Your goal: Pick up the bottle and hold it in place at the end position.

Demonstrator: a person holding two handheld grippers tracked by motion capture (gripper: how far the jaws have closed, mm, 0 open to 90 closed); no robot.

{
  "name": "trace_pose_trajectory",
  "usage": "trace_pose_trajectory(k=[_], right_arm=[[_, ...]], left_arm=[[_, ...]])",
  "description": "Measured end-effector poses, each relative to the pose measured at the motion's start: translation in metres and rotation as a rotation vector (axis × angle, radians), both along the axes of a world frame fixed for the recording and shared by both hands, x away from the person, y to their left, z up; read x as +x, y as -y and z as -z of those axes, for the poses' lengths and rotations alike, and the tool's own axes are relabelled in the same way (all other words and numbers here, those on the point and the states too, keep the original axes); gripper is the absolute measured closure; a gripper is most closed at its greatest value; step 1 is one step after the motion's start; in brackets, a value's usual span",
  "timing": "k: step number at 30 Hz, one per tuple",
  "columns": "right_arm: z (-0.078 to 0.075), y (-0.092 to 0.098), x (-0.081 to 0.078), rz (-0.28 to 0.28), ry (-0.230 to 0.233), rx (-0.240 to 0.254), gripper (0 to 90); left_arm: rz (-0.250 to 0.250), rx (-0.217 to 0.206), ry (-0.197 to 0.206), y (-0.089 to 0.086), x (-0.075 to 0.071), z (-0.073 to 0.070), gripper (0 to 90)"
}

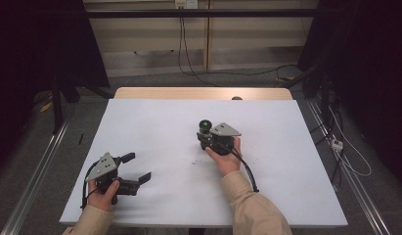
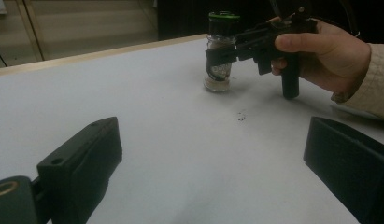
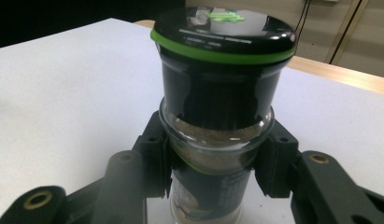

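Note:
A small glass spice jar (image 3: 213,154) with a black cap and a green ring stands upright on the white table (image 1: 154,122). My right gripper (image 3: 213,163) is shut on the jar's glass body just under the cap, one pad on each side. In the high view the jar (image 1: 205,126) stands near the table's middle, with my right gripper (image 1: 207,138) behind it. The left gripper view shows the jar (image 2: 219,56) held by that gripper (image 2: 221,57). My left gripper (image 1: 140,167) sits at the table's front left, open, with nothing between its jaws.
A few dark specks (image 2: 241,116) lie on the table near the jar. A wooden strip (image 1: 203,93) runs along the table's far edge. Cables (image 1: 189,54) hang on the wall beyond. Metal rails (image 1: 37,166) flank the table on the floor.

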State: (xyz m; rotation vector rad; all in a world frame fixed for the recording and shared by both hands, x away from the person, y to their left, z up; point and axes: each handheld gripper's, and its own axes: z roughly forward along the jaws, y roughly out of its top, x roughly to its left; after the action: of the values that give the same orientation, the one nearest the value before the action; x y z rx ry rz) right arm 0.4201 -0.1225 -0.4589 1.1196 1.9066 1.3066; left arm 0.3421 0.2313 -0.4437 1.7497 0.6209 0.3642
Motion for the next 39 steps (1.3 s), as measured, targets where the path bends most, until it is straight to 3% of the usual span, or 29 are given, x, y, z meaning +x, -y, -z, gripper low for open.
trace_pose_trajectory(k=[15,30,39], right_arm=[[0.0033,-0.0016,0.0041,0.036,0.012,-0.007,53.2],[0.0033,-0.0077,0.0066,0.013,0.004,-0.032,53.1],[0.0031,-0.0056,0.0055,0.016,-0.014,-0.024,53.1]], left_arm=[[-0.005,-0.008,-0.003,-0.0005,0.0004,0.0,4.2],[-0.004,-0.005,0.007,0.0005,0.0,-0.0021,5.0],[-0.025,-0.021,-0.017,0.0044,0.0,-0.0068,6.0]])
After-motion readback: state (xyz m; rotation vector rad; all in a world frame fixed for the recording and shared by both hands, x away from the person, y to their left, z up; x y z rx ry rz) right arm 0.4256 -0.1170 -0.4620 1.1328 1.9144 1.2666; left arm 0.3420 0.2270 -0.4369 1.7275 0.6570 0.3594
